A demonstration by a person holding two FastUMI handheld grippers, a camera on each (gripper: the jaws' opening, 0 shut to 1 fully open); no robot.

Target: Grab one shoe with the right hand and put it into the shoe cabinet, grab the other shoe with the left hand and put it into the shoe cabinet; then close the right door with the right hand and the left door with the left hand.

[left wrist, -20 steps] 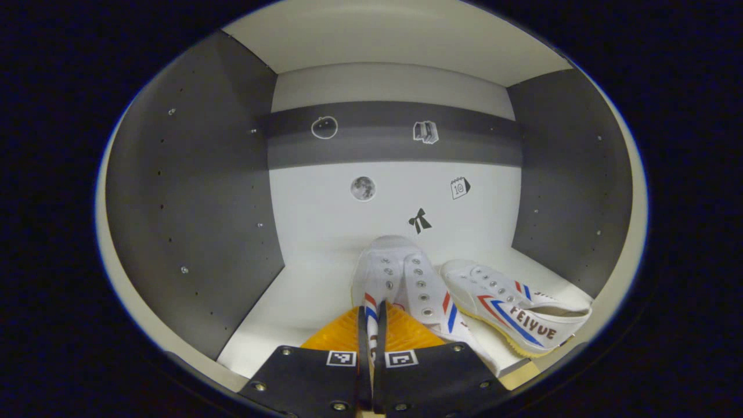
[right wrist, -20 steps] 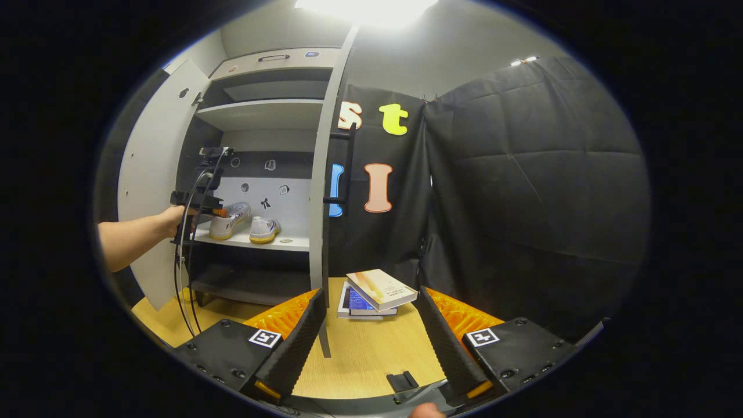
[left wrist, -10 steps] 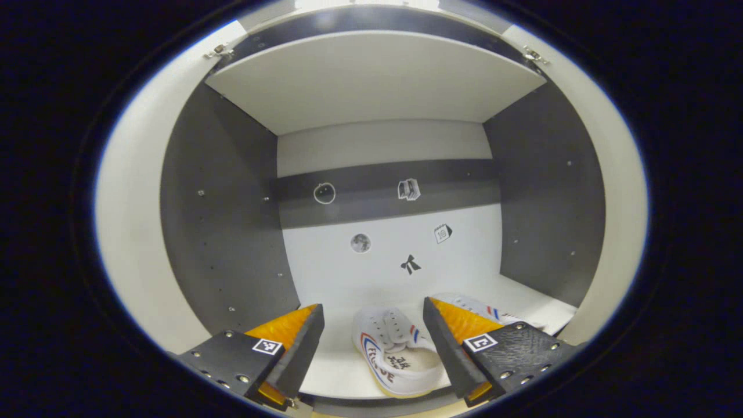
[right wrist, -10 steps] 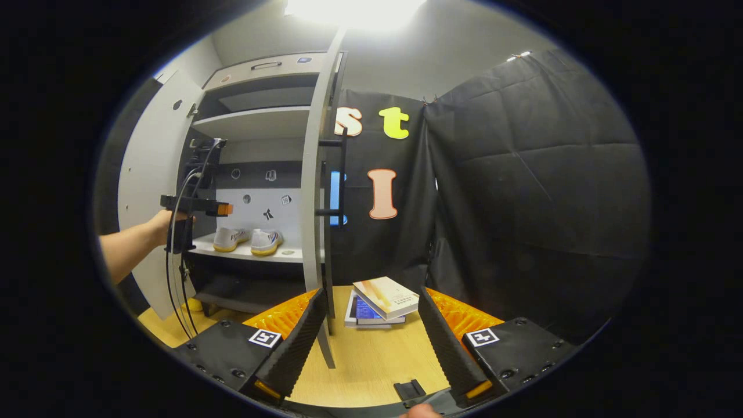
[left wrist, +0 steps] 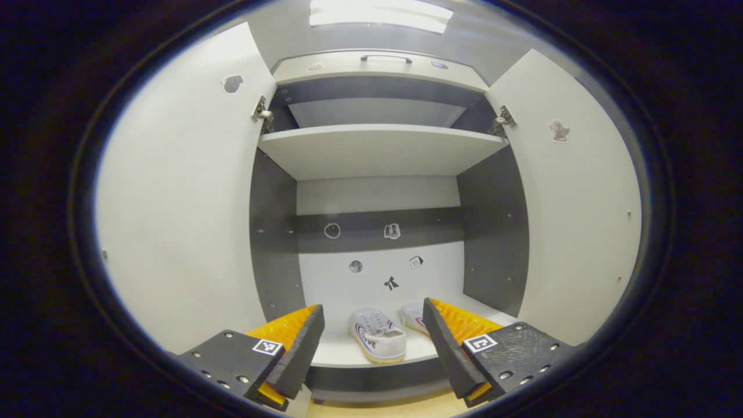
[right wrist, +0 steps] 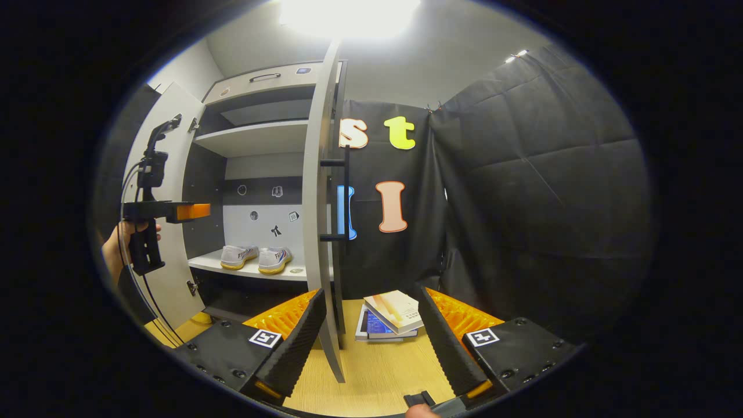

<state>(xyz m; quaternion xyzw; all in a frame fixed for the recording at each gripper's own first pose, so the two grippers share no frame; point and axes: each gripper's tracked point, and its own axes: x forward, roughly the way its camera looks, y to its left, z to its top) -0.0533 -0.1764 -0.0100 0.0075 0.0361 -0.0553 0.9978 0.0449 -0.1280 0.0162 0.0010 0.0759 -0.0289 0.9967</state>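
Observation:
Two white canvas shoes stand side by side on the cabinet's lower shelf (left wrist: pixel 342 354): one (left wrist: pixel 377 339) nearer, the other (left wrist: pixel 413 316) behind my finger. My left gripper (left wrist: pixel 372 306) is open and holds nothing, outside the cabinet, facing it. Both doors stand open, the left door (left wrist: pixel 174 203) and the right door (left wrist: pixel 580 220). In the right gripper view the shoes (right wrist: pixel 239 255) (right wrist: pixel 274 259) rest on the shelf and the left gripper (right wrist: pixel 191 211) hovers in front. My right gripper (right wrist: pixel 371 293) is open, with the right door's edge (right wrist: pixel 321 203) and its black handle (right wrist: pixel 346 194) just ahead.
A stack of books (right wrist: pixel 392 313) lies on the wooden table (right wrist: pixel 377 366) right of the door. A hand (right wrist: pixel 125 244) holds the left gripper, cables hanging from it. An upper shelf (left wrist: pixel 377 148) and a top drawer (left wrist: pixel 377 61) sit above.
My left gripper opened, let go of the shoe on the shelf and drew back out of the cabinet. The right gripper edged closer to the right door.

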